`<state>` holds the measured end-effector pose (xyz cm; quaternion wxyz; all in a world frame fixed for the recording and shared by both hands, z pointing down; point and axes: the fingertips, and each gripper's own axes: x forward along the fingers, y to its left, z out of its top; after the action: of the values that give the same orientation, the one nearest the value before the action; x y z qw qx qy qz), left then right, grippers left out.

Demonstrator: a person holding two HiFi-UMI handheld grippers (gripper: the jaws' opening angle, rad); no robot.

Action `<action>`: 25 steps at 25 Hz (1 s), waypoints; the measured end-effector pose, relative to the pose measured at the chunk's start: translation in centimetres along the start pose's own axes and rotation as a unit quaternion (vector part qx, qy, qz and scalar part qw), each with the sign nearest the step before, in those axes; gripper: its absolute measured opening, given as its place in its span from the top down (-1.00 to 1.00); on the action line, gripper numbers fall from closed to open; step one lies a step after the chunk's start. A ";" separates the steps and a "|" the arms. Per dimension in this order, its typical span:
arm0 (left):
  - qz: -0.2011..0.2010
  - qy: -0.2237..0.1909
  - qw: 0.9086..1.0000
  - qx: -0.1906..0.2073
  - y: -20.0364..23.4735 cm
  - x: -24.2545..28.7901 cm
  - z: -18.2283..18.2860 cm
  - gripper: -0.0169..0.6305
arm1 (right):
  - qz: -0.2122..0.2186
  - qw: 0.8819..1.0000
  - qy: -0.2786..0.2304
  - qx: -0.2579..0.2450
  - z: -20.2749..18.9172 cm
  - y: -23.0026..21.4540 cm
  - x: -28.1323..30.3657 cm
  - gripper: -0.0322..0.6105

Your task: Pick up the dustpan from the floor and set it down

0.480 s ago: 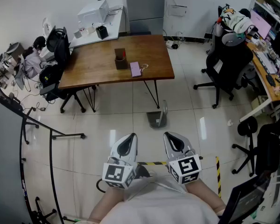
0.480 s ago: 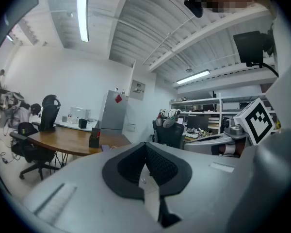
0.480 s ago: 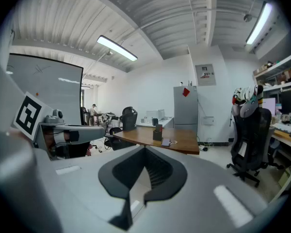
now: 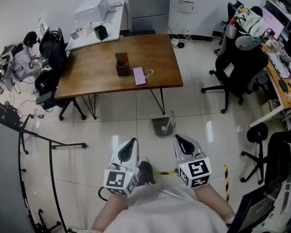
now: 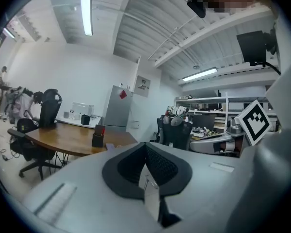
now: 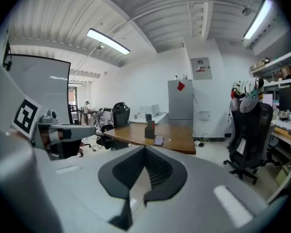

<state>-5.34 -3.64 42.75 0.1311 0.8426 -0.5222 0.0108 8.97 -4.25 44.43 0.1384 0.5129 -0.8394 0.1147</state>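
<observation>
The grey dustpan (image 4: 164, 125) lies on the white tiled floor just in front of the wooden table (image 4: 97, 76), its handle tilted up to the right. In the head view both grippers hover low in front of the person, well short of the dustpan. My left gripper (image 4: 128, 147) is below and left of it, and my right gripper (image 4: 184, 143) is below and right. In the left gripper view my left gripper (image 5: 145, 147) has its jaws together with nothing between them. My right gripper (image 6: 145, 150) is likewise shut and empty. Neither gripper view shows the dustpan.
A dark pen holder (image 4: 121, 64) and a pink notebook (image 4: 139, 75) sit on the table. Black office chairs (image 4: 235, 67) stand at the right beside a cluttered desk (image 4: 281, 76). A black tube rack (image 4: 39, 140) stands at the left. Yellow-black tape (image 4: 226, 176) marks the floor.
The person has stepped forward: a black shoe now shows between the grippers, and the scene has shifted slightly in the head view. Both grippers remain shut, side by side.
</observation>
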 end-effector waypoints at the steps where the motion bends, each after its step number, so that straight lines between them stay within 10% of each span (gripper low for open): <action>1: -0.003 0.001 1.000 -0.002 0.9 1.0 0.3 0.91 | -0.003 1.000 0.002 0.004 0.4 -0.4 1.2 0.89; 18: -0.021 0.031 0.999 -0.039 10.0 13.8 1.8 0.91 | -0.012 0.986 0.084 0.144 1.2 -6.7 14.2 0.86; 25: 0.005 0.058 0.997 -0.050 11.4 15.3 -1.2 0.91 | 0.009 0.960 0.235 0.152 -8.4 -10.4 19.8 -0.27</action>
<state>-8.32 -21.63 48.68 0.2033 0.8302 -0.5179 0.0342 10.62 -22.50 59.76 0.2512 0.4786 -0.7606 0.3596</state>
